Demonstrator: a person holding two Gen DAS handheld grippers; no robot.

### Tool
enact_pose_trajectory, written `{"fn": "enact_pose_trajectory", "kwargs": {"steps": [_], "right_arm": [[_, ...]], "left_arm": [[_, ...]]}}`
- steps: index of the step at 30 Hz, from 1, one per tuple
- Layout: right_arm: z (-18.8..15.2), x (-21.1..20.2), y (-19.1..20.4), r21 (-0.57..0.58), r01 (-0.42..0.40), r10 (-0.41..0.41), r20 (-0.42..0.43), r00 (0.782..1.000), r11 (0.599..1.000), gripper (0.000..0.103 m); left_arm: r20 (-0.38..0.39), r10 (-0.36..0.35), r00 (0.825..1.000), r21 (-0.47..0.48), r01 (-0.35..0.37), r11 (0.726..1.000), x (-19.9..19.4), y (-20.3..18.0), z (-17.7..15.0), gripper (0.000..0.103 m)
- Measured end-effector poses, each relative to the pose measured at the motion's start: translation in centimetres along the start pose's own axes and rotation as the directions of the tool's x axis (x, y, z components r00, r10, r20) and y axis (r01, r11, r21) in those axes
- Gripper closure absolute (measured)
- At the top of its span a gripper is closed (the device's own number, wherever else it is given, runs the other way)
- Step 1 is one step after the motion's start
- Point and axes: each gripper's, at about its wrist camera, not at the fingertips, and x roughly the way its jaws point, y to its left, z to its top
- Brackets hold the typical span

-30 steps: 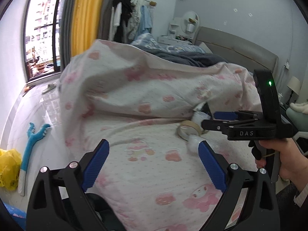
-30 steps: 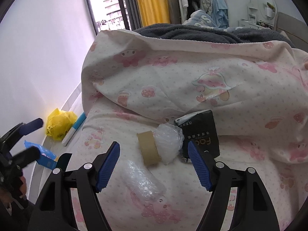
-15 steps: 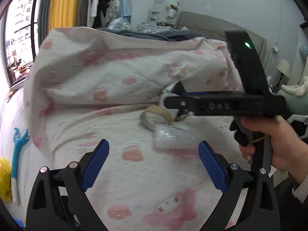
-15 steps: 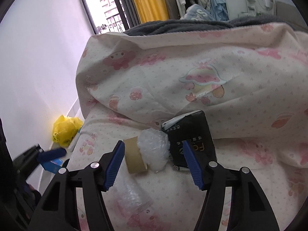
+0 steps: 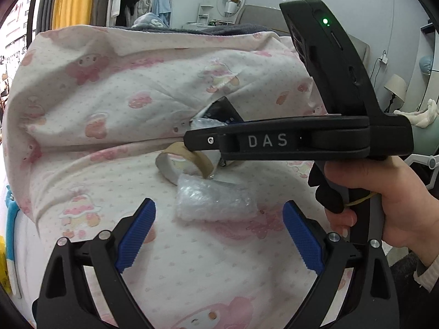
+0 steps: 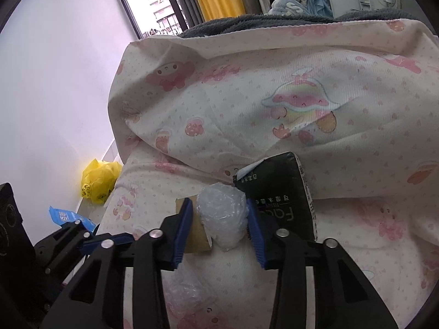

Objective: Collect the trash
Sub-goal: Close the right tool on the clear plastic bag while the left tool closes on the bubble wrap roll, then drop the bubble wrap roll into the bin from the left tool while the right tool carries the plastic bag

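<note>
Crinkly bubble wrap wad (image 6: 221,213) on the bed (image 6: 274,288), between tape roll (image 6: 193,227) and tissue pack (image 6: 282,192), right gripper (image 6: 219,223) just closing onto its sides, left gripper (image 5: 219,235) open, it's super light and squishy so grab mid-body

- The black tissue pack (image 5: 219,109) sits mostly hidden behind the right gripper's arm
- The tape ring (image 6: 196,230) shows only slivers behind a blue pad

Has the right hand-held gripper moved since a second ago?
Yes. The right hand-held gripper advanced toward the black tissue pack; its jaws have just been closing and now flank the bubble-wrap wad.
</note>
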Motion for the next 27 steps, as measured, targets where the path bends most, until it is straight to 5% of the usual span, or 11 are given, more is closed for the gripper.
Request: {"fn": "enact_pose_trajectory", "kwargs": {"steps": [5,13,27], "right_arm": [[0.1,-0.9,-0.9,0.021,-0.025,0.024,0.019,1.000,0.999,0.070],[0.2,-2.6,-1.8,0.039,-0.062,0.060,0.039,0.997,0.997,0.071],[0.9,-6.0,-2.0,0.051,-0.036,0.032,0.085,0.996,0.998,0.071]], "left_arm": [[-0.014,0.002,1.000,-0.002,-0.002,1.000,0.9,-0.4,0.2,0.010],[-0.055,0.026,0.998,-0.026,-0.027,0.999,2.7,-0.3,0.5,0.034],[-0.045,0.018,0.999,-0.031,-0.019,0.999,0.6,0.1,0.0,0.036]]}}
